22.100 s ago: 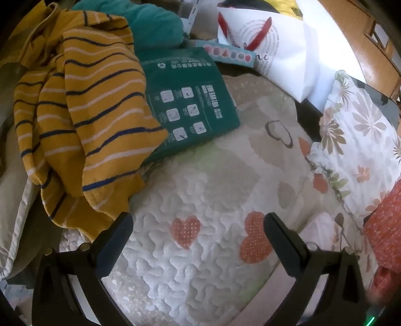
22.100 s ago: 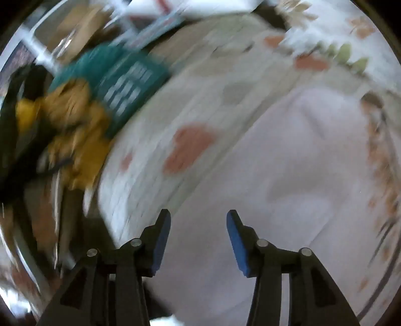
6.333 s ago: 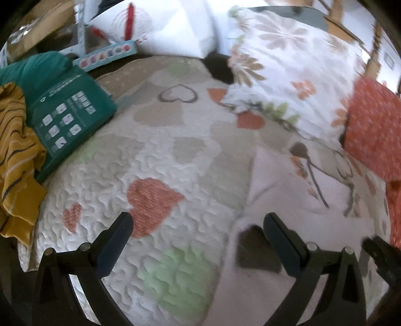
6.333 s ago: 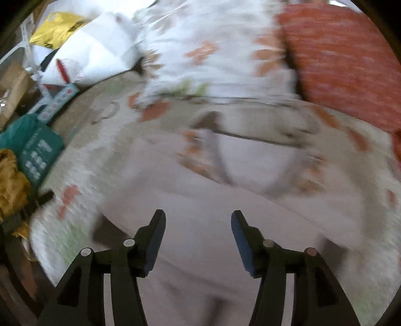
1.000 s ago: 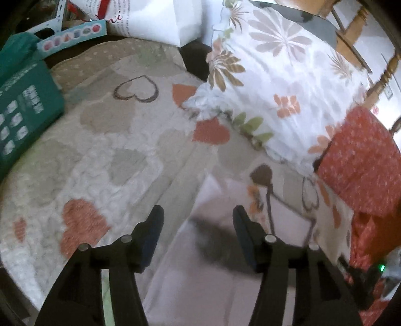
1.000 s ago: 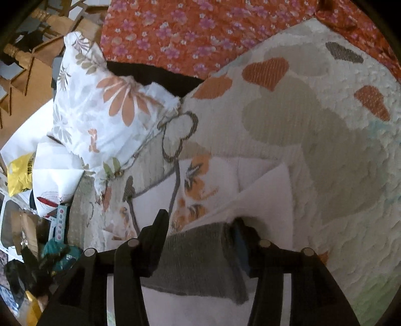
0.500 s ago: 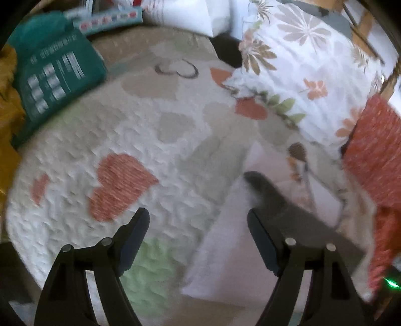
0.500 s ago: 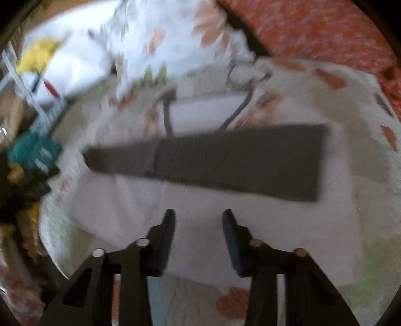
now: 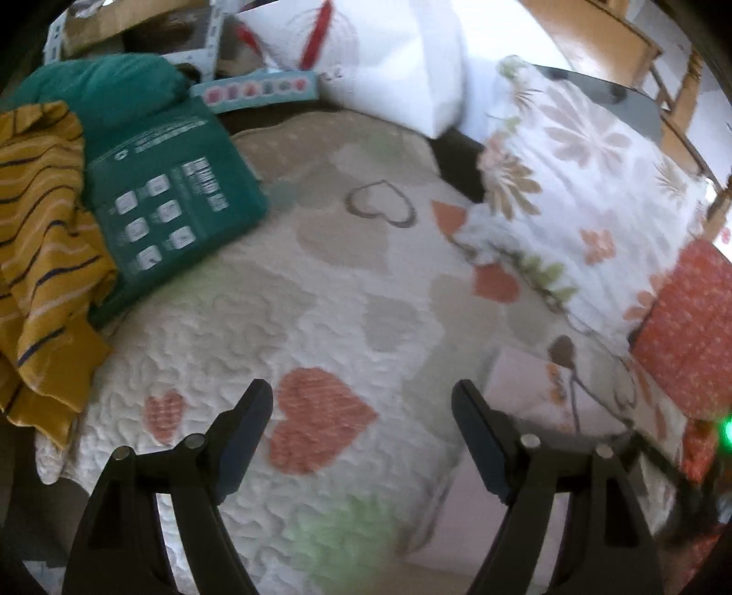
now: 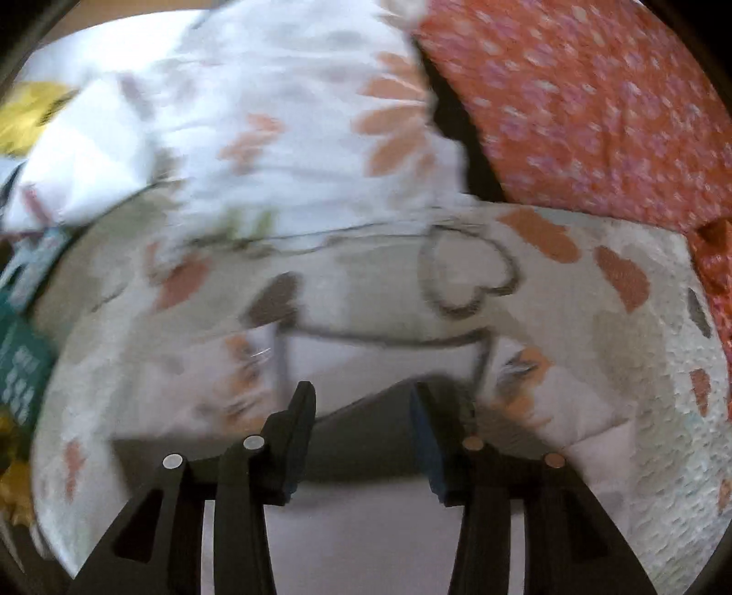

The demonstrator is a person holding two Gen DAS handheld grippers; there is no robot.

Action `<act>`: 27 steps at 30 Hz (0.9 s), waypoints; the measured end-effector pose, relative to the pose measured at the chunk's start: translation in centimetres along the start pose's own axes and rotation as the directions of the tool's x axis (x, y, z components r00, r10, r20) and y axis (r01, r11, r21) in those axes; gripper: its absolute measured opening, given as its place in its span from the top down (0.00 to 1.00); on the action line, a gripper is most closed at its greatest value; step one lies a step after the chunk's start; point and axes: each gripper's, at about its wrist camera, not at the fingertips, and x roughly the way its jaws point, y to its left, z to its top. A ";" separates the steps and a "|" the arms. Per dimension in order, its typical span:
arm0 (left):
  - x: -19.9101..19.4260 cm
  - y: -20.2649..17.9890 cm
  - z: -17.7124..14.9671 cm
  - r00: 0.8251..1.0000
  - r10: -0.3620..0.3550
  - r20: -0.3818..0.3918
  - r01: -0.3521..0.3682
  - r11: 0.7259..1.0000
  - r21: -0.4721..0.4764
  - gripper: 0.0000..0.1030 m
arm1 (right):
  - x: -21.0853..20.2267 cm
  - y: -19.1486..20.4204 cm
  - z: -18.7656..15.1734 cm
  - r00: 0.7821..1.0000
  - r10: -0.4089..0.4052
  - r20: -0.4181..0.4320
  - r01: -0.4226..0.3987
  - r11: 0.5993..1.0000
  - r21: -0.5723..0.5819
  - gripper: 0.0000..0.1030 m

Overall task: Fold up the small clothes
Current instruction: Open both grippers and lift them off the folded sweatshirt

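Note:
A pale pink small garment (image 10: 366,540) with a dark grey waistband (image 10: 361,439) and orange-and-grey print lies flat on the heart-patterned quilt (image 9: 293,320). My right gripper (image 10: 361,412) is open just above the waistband, holding nothing. The garment's left part shows in the left wrist view (image 9: 526,389) at lower right. My left gripper (image 9: 361,412) is open and empty above the quilt, left of the garment. A yellow striped garment (image 9: 41,238) lies crumpled at the quilt's far left.
A green package (image 9: 169,201) lies by the striped garment. A floral pillow (image 9: 581,201) and an orange patterned cushion (image 10: 585,105) border the quilt's far side. A white bag (image 9: 384,59) and wooden bed frame (image 9: 608,41) lie behind.
Both grippers let go of the garment after laying the folded waistband down. The left gripper has opened wide and swung left. The right gripper has dropped closer to the waistband.

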 end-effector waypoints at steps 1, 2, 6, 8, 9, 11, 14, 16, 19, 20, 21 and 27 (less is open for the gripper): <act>0.2 0.3 0.1 1.000 -0.001 -0.008 0.001 1.000 -0.014 0.23 | -0.5 1.6 -1.0 0.999 0.047 -0.019 -0.048 0.998 -0.040 0.54; 0.3 0.8 0.1 1.000 -0.011 -0.020 0.010 0.999 -0.032 0.23 | -0.7 3.1 -1.9 0.995 0.085 -0.042 -0.088 0.993 -0.078 0.54; 0.2 1.1 0.0 0.999 -0.028 -0.026 0.027 0.999 -0.046 0.23 | 0.6 9.9 -6.4 0.965 0.180 -0.190 -0.226 0.940 -0.256 0.62; 0.0 0.8 -0.2 1.000 -0.024 -0.020 0.023 0.999 -0.030 0.23 | 2.5 13.3 -7.7 0.962 0.143 -0.232 -0.220 0.910 -0.352 0.63; 0.0 0.6 -0.3 1.000 -0.024 -0.020 0.024 1.000 -0.018 0.23 | 3.8 15.1 -7.7 0.965 0.114 -0.235 -0.202 0.895 -0.397 0.63; 0.0 0.6 -0.3 1.000 -0.018 -0.020 0.018 1.000 -0.012 0.23 | 6.0 17.2 -6.5 0.972 0.071 -0.222 -0.163 0.888 -0.431 0.63; 0.2 0.7 -0.2 1.000 -0.007 -0.021 0.007 1.000 -0.015 0.23 | 9.5 19.4 -2.9 0.986 0.006 -0.168 -0.080 0.896 -0.437 0.59; 0.5 0.5 -0.2 1.000 0.004 -0.025 -0.005 1.000 -0.006 0.23 | 11.8 20.2 -0.7 0.983 -0.054 -0.175 -0.027 0.903 -0.429 0.58; 0.7 0.1 -0.3 0.999 0.001 -0.042 0.000 1.000 0.024 0.23 | 11.0 20.3 1.3 0.991 -0.051 -0.120 0.000 0.923 -0.386 0.54; 0.8 0.0 -0.4 0.999 0.002 -0.049 0.000 0.999 0.035 0.23 | 10.0 19.9 1.5 0.994 -0.017 -0.111 -0.024 0.933 -0.360 0.48; 0.9 0.0 -0.5 0.998 0.003 -0.055 0.000 0.999 0.040 0.23 | 8.9 19.1 1.4 0.994 0.020 -0.106 -0.054 0.942 -0.332 0.45; 0.8 -0.8 -1.5 0.998 -0.010 -0.069 0.014 0.998 0.053 0.23 | 3.8 11.4 -3.1 0.988 0.067 -0.142 -0.098 0.969 -0.225 0.45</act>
